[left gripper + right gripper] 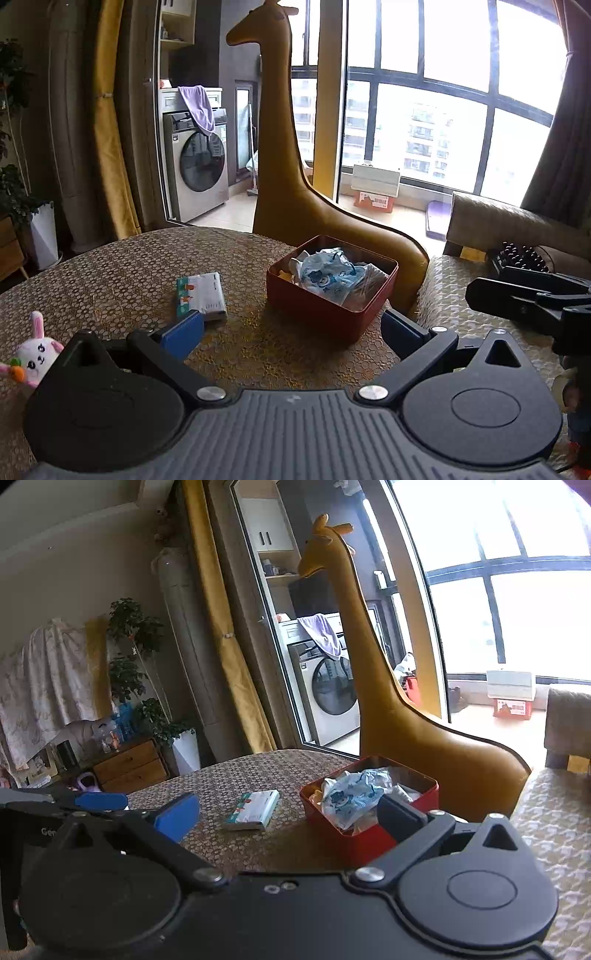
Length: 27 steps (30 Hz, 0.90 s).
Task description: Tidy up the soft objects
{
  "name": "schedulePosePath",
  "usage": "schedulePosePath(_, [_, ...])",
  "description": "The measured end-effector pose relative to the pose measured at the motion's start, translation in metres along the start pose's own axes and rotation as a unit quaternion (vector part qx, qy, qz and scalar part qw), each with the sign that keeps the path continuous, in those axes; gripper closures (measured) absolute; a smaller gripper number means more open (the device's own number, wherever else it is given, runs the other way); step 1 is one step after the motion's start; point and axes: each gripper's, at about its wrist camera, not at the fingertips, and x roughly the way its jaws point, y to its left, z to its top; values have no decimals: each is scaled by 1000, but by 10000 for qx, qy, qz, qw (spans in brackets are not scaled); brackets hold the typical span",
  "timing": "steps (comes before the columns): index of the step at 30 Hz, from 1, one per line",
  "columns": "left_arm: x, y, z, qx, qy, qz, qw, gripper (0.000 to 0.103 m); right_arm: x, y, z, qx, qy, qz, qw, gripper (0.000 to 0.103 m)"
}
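A: Behind the counter (110,266), biggest thing first: 1 tall mustard giraffe figure (280,147), neck up in front of the window. Any writing on it?

B: None. Further back, 1 washing machine (199,166) w/ a purple cloth (199,107) draped over the top; panel text too small to read. 1 red carton (373,201) on the balcony floor has print, also unreadable.

A: On the counter itself?

B: 1 red box (325,295), open top, near the giraffe's base. Inside: a heap of soft cloth items (332,277), light blue w/ a cartoon bear print. Can't count separate pieces, they're bunched.

A: Next size down?

B: 1 tissue pack (201,295), flat, left of the red box & apart from it. Green edge w/ small pics; lettering too blurred to read. Then 1 bunny plush (35,354) at the counter's near-left edge, white, pink ears, holding an orange carrot.

A: Grippers?

B: 2. Left hand-held gripper (291,328): released, blue pads spread wide, nothing betw. them; the left pad sits in front of the tissue pack's near end in the left wrist view. Right hand-held gripper (291,812): also spread wide & empty, its right pad overlapping the red box's near edge in the right wrist view. Only legible writing: "Ge…" in grey on the black body at the far left of that view, cut off.
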Motion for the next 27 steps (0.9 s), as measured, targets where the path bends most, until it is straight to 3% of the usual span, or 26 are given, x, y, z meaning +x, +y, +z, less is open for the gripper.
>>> schedulePosePath(27, [-33, -5, -19, -163, -338, 12, 9993, 0, -13, 19, -12, -234, 2, -345, 9991, 0])
